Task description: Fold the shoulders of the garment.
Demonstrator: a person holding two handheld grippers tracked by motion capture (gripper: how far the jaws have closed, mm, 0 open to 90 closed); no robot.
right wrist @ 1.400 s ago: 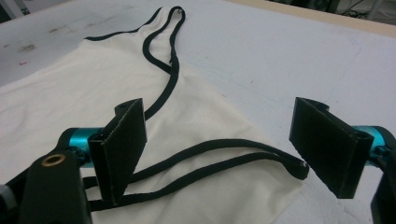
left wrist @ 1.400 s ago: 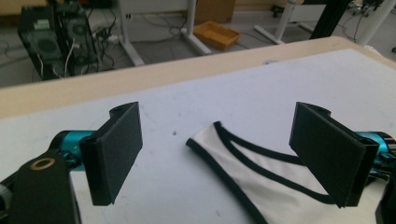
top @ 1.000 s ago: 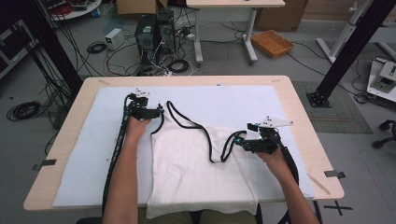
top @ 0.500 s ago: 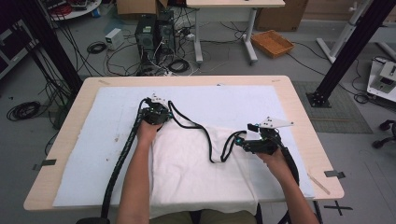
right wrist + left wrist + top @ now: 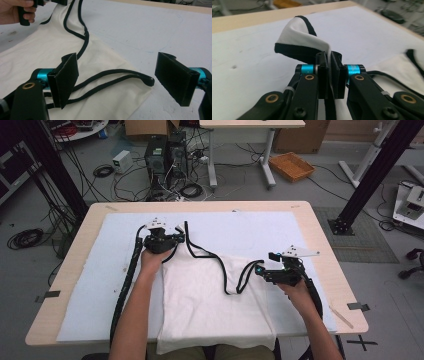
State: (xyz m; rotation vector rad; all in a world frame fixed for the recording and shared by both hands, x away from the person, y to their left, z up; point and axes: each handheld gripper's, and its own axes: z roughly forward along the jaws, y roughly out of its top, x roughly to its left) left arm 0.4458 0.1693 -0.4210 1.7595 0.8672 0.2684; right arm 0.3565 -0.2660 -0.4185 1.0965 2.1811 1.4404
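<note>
White padding covers the wooden surface [image 5: 320, 245], and on it lies a white garment [image 5: 210, 295] with black trim, a sleeveless top by the look of it, its hem hanging over the near edge and its straps pointing away from the person.

One black-edged strap [image 5: 298, 35] is now pinched between the jaws of the left gripper [image 5: 331, 75]. Those jaws stood wide a second ago over bare padding to the left of the garment; they have just been closing, and in the left gripper view they meet on the cloth with a fold of white fabric and black binding rising out of them. The left hand has also come across toward the strap since then.

Meanwhile the right gripper [image 5: 115, 82] has kept its place, jaws wide apart with nothing pressed between them, poised either side of the other strap loop [image 5: 147, 80], which lies flat at the garment's corner.

With one strap secured, the work looks to be at the grasping stage of a fold or a spread; the right side is not yet taken, and closing on that loop seems the likely next need.

Beyond the surface, cables [image 5: 185, 190] and a computer tower [image 5: 157, 155] crowd the floor.
</note>
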